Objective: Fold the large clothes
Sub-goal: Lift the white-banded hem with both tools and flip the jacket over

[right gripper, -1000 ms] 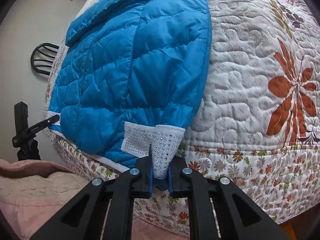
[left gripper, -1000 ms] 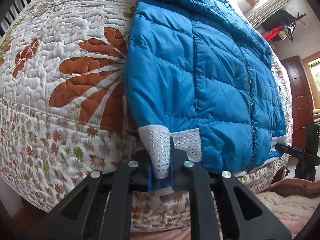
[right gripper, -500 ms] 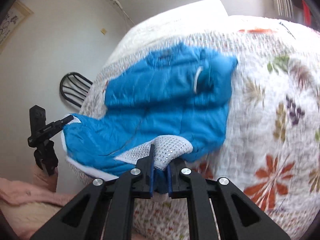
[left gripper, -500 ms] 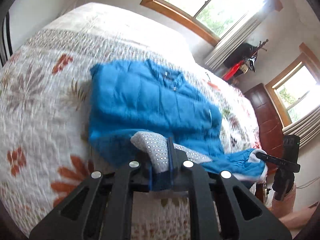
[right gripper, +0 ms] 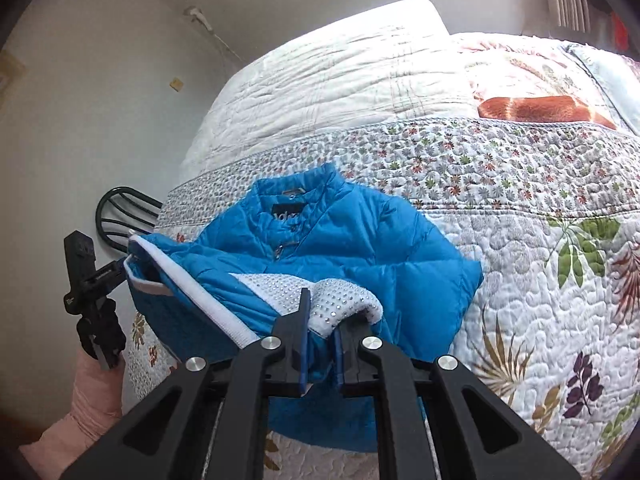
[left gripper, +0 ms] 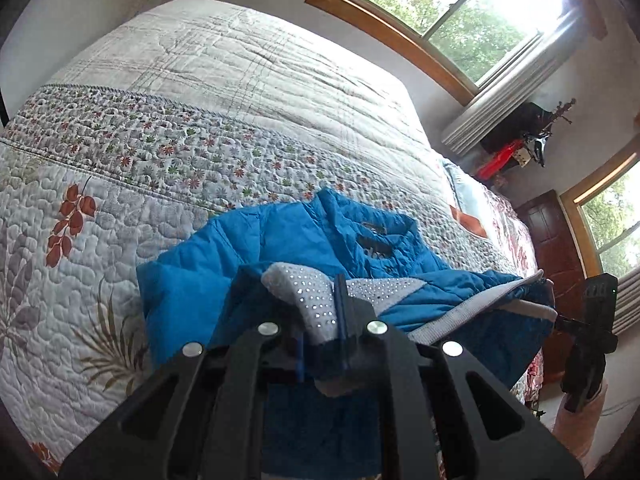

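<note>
Jacket (right gripper: 360, 240), blue and quilted, lies on the flowered bedspread (right gripper: 520, 248) with its collar toward the head of the bed and its bottom edge raised off the covers toward the person. Each bottom corner sits in a gripper: the left gripper (left gripper: 320, 344) is clamped tight on the studded white cuff (left gripper: 308, 296) together with blue cloth at one side, and the right gripper (right gripper: 320, 344) is pinched on the matching cuff (right gripper: 344, 296) at the other side. Between the two the white hem band (right gripper: 200, 292) runs as a slack line across the width of the garment.

What the coming move turns on is that the collar lies straight ahead of both sets of jaws, up the garment's long axis, with the chest and shoulders flat on the bed between. Both hands look about equally near it, so I judge the hem should travel forward evenly and come down near the collar. How much of the lower half hangs below the grippers is hard to tell, since the black fingers hide it.
</note>
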